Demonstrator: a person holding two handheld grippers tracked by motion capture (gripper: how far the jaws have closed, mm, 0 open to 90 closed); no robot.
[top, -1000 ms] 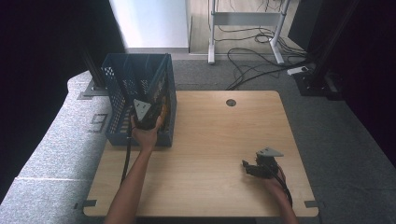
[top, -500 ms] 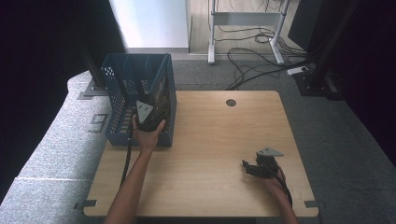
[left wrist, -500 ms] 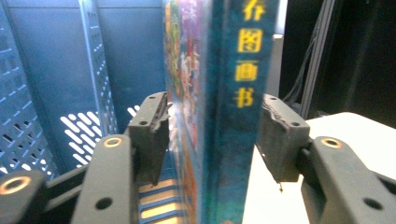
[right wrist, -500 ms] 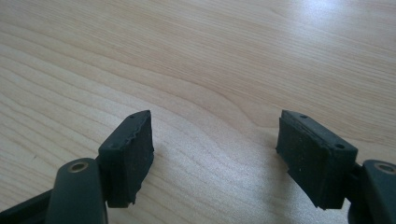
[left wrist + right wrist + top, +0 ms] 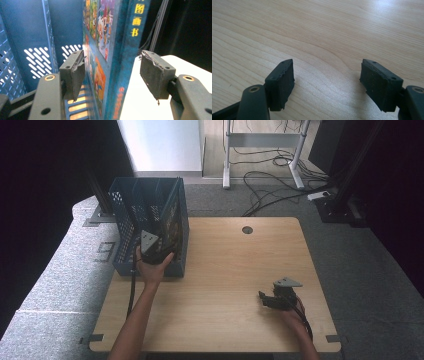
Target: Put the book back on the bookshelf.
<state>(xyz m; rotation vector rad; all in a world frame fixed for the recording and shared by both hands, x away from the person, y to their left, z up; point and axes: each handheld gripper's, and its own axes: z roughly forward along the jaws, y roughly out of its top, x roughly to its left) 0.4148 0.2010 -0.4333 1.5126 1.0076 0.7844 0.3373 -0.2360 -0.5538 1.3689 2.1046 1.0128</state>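
I see the picture book (image 5: 117, 57) standing upright at centre frame in the left gripper view: dark teal spine with yellow characters, bright cartoon cover. It sits in the blue crate (image 5: 131, 220), upper left of the high view. My left gripper (image 5: 112, 75) has just been opening; its pads flank the book without pressing. My right gripper (image 5: 327, 85) gapes wide over bare table (image 5: 332, 30), lower right.

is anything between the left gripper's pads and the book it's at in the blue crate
Nothing visible. The book stands upright in the blue crate, between the left gripper pads, which have just been opening. There is a bare gap on each side.
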